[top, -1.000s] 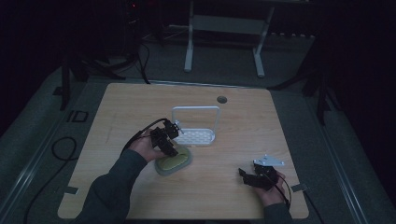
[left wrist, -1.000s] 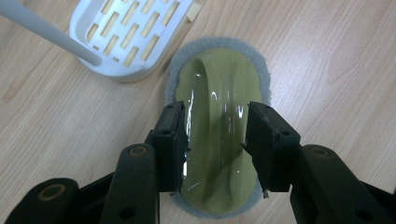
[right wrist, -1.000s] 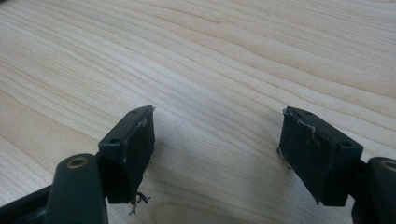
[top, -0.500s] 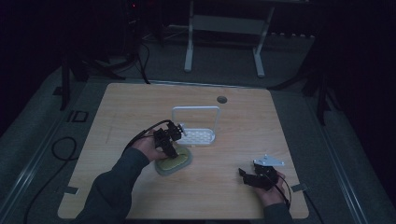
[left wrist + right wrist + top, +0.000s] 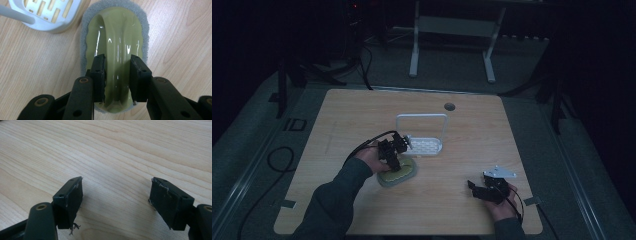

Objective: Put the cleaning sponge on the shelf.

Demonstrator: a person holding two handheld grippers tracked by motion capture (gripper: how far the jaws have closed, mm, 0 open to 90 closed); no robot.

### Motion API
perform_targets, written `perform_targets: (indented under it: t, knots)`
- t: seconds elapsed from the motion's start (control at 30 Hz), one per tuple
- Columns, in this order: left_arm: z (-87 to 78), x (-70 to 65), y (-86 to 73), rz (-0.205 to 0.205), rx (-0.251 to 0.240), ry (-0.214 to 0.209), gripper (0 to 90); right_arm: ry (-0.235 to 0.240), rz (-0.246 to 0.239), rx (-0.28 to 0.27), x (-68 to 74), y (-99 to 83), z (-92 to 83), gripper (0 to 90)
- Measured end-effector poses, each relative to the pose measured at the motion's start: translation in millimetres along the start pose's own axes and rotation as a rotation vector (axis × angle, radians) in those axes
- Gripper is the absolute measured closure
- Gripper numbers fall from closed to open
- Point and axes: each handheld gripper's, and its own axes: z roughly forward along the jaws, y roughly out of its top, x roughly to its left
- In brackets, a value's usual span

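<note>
A yellow-green scrubber [image 5: 401, 173] with a grey pad underneath lies on the wooden table [image 5: 357, 115], left of centre. In the left gripper view its glossy arched handle [image 5: 117, 30] runs up between the jaws. My left gripper [image 5: 393, 161] [image 5: 118, 58] points down over it; its jaws have just been closing, and both pads now sit against the sides of the handle. My right gripper [image 5: 473, 186] [image 5: 116, 185] rests low near the table's front right, open, with bare wood between its fingers.
A white slotted tray [image 5: 426, 146] [image 5: 45, 15] with a tall wire hoop stands just behind the scrubber, close to the left gripper. A round cable hole [image 5: 449, 106] lies at the back of the table. Dark floor and a stand's legs lie beyond.
The left gripper has settled slightly lower over the scrubber. The right hand has stayed where it was.
</note>
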Motion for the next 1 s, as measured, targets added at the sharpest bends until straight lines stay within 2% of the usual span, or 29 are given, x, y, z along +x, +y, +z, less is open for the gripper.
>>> perform_targets:
  t: [0.27, 0.47, 0.67, 0.7, 0.87, 1.0]
  knots:
    - [-3.6, 0.5, 2.0, 0.009, 0.005, 0.008, 65.4, 0.0, 0.0, 0.0, 0.0, 0.0, 0.0, 26.1]
    - [-5.1, -0.1, 8.3, 0.025, 0.016, 0.006, 66.5, 0.0, 0.0, 0.0, 0.0, 0.0, 0.0, 26.1]
    - [-1.3, -1.1, 12.0, 0.043, 0.046, 0.004, 69.0, 0.0, 0.0, 0.0, 0.0, 0.0, 0.0, 26.1]
    - [-1.5, -2.7, 13.7, 0.058, 0.064, 0.008, 69.0, 0.0, 0.0, 0.0, 0.0, 0.0, 0.0, 26.1]
    - [-1.8, -4.8, 15.2, 0.075, 0.088, 0.007, 70.5, 0.0, 0.0, 0.0, 0.0, 0.0, 0.0, 26.1]
    - [-2.2, -7.8, 16.8, 0.107, 0.115, 0.02, 71.1, 0.0, 0.0, 0.0, 0.0, 0.0, 0.0, 26.1]
